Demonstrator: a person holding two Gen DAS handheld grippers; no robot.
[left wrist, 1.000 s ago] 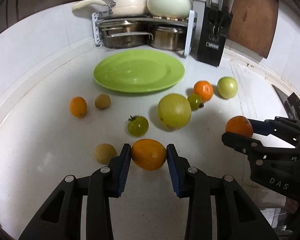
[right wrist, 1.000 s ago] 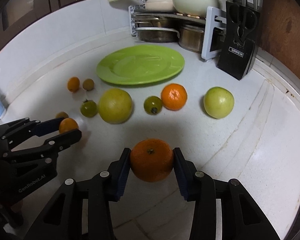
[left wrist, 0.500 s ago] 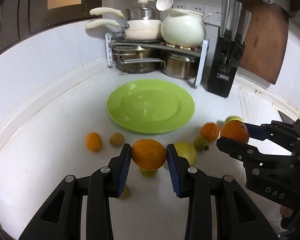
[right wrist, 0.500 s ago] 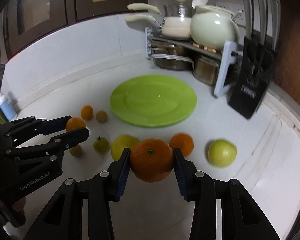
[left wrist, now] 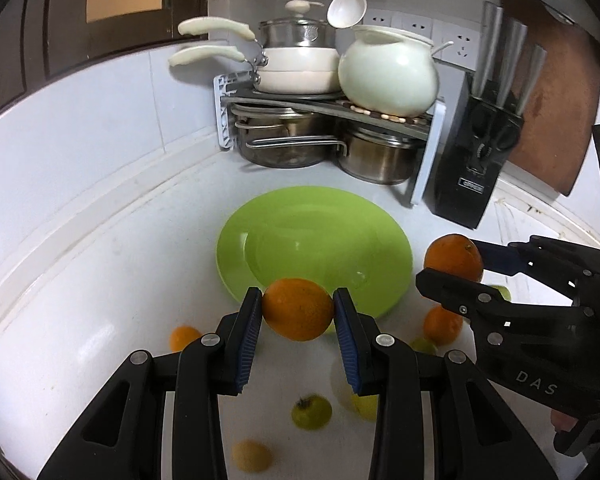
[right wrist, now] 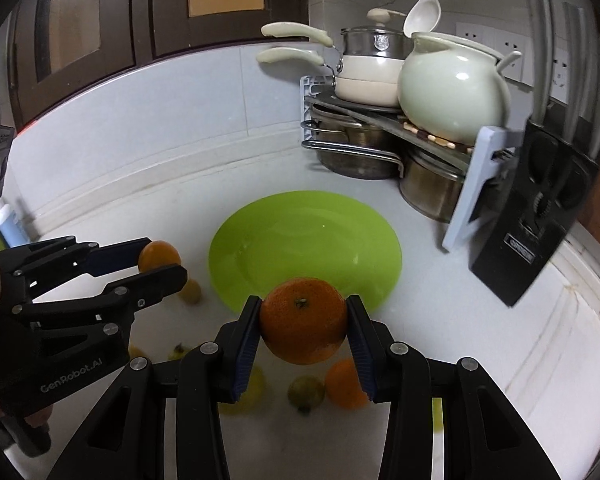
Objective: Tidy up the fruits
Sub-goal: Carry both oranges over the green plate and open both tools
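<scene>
Lifted off the counter and carried forward since a second ago: both held oranges, then low among the loose fruit, now hang at the near edge of the plate, which looms larger and more central in both views.

Fills most of each frame with white counter (left wrist: pixel 100 280). Keeps a pot rack (left wrist: pixel 324 120) at upper centre and a knife block (left wrist: pixel 476 152) at upper right of the left wrist view. Shows the green plate (left wrist: pixel 316 240) at mid-frame, with nothing on it yet.

Grips firmly with the left gripper (left wrist: pixel 296 314): jaws drawn in narrow, blue pads pressed on both flanks of the left orange (left wrist: pixel 298 308), at lower centre, overlapping the plate's near rim. Does likewise with the right gripper (right wrist: pixel 303 322), clamped on the right orange (right wrist: pixel 303 320), stem scar toward the camera. Leaves the rest on the counter at the bottom of the left view: a loose orange (left wrist: pixel 442 324), a green tomato (left wrist: pixel 311 412), a small yellow fruit (left wrist: pixel 252 455).

Looks like mid-carry, the first two fruits on their way to the plate. Calls next for reaching further over the dish, lowering until each orange rests on it, then easing the jaws apart. Needs the two set down apart from each other, and gently, since round fruit probably rolls on so shallow a plate.
</scene>
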